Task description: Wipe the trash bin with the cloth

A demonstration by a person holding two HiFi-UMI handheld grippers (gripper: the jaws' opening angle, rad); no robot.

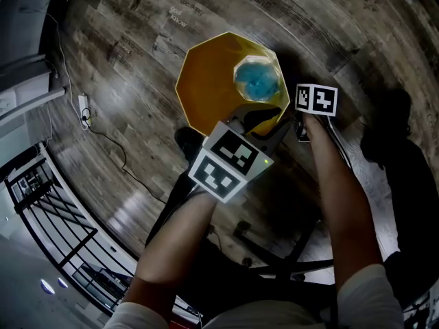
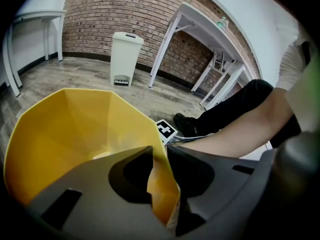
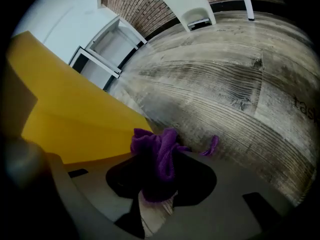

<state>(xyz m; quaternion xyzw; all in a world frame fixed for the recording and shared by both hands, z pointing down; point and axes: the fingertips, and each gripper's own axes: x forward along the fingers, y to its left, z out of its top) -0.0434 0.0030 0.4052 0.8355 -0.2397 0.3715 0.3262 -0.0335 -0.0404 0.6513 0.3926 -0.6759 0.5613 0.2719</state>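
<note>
Head view: we saw yellow bin (image 1: 206, 88) on floor (image 1: 123, 67) ahead. Left gripper (image 2: 161, 184) clamped its thin near rim; we judged bin light, stiff, tippy. Right gripper (image 3: 156, 194) pinched soft, limp purple cloth (image 3: 156, 149) beside bin's right outer wall.

The head view is dim and strongly bent by its wide lens, with black corners. The wood floor (image 1: 123, 60) carries a pale sheen at lower left, and a deep shadow (image 1: 391, 149) lies at the right. The yellow bin (image 1: 212, 88) is the brightest colour. The left gripper view is evenly lit and sharp on the brick wall (image 2: 115, 14), but the left gripper (image 2: 159, 156), close to the lens, is dark and soft. In the right gripper view, glare whitens the upper floor. The purple cloth (image 3: 155, 146) looks slightly blurred above the shadowed right gripper (image 3: 161, 171).
</note>
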